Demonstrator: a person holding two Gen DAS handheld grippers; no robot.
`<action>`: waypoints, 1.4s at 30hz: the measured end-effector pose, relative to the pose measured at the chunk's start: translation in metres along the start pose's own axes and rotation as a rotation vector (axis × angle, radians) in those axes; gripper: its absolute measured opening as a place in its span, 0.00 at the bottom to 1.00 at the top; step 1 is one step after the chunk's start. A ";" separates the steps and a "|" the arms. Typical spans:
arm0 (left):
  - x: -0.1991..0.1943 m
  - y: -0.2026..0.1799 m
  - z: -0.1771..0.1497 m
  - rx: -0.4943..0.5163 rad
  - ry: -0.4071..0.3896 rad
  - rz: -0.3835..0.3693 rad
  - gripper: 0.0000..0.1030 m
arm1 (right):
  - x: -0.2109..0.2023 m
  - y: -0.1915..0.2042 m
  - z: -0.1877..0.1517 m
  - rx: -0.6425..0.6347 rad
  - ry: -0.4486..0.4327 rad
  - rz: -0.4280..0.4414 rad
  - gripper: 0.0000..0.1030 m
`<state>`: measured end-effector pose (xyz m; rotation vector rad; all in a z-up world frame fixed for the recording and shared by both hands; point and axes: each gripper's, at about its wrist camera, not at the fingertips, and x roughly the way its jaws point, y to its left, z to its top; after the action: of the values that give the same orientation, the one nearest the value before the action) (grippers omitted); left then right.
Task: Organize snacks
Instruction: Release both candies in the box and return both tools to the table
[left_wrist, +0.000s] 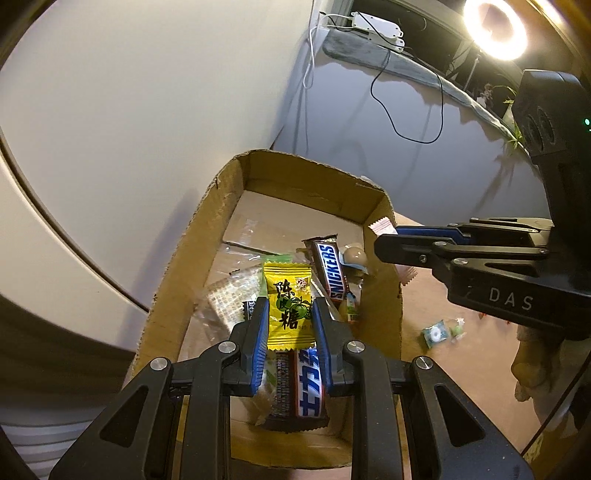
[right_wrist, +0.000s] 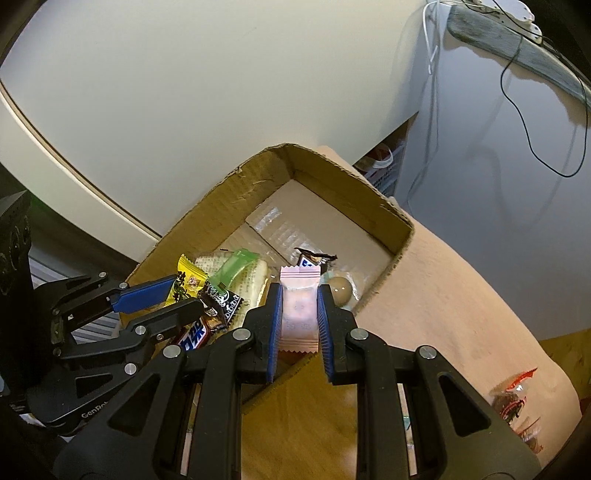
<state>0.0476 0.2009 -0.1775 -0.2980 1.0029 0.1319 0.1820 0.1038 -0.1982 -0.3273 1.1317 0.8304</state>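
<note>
While both grippers hung over the near end of the cardboard box (left_wrist: 207, 236), each had a snack clamped between its blue pads. The left gripper (left_wrist: 290, 317) pinched a yellow candy packet (left_wrist: 286, 306) printed with black characters and green fruit, its pads pressing the packet's two long edges and holding it above the box's contents. The right gripper (right_wrist: 299, 314) squeezed a pale pink sachet (right_wrist: 298, 306) in the same way, just above the box's near right rim; in the left wrist view that gripper came in from the right with only the sachet's crimped end showing past its fingertips. Directly beneath the yellow packet lay a dark bar with a blue and white label (left_wrist: 308, 384), and a little farther in rested a Snickers bar (left_wrist: 328, 269), a clear wrapper with fine print (left_wrist: 229, 299), a green-tipped packet (right_wrist: 236, 264) and a small round brownish sweet (left_wrist: 354, 254) against the right wall. The far half of the box floor (right_wrist: 314, 218) was bare cardboard crossed with clear tape. Outside the box, on the tan surface (left_wrist: 443, 387) to the right, lay a mint ring in a blue-green wrapper (left_wrist: 436, 332), and the right wrist view showed a clear packet with red print (right_wrist: 515, 402) near its right edge. Beyond the box stood a white wall (left_wrist: 147, 92), a grey ledge with a white power strip (left_wrist: 376, 24) and trailing black cable (left_wrist: 384, 99), and a glowing ring light (left_wrist: 495, 27).
</note>
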 end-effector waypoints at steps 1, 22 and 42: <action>0.000 0.000 0.000 0.000 0.001 0.001 0.21 | 0.001 0.001 0.001 -0.004 0.001 0.003 0.19; -0.006 -0.012 0.003 0.011 -0.014 -0.007 0.45 | -0.026 -0.008 -0.006 -0.008 -0.043 -0.033 0.56; 0.008 -0.108 -0.010 0.169 0.034 -0.166 0.44 | -0.094 -0.103 -0.081 0.172 -0.077 -0.112 0.61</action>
<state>0.0698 0.0953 -0.1690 -0.2285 1.0116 -0.1081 0.1869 -0.0543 -0.1655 -0.2122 1.0941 0.6371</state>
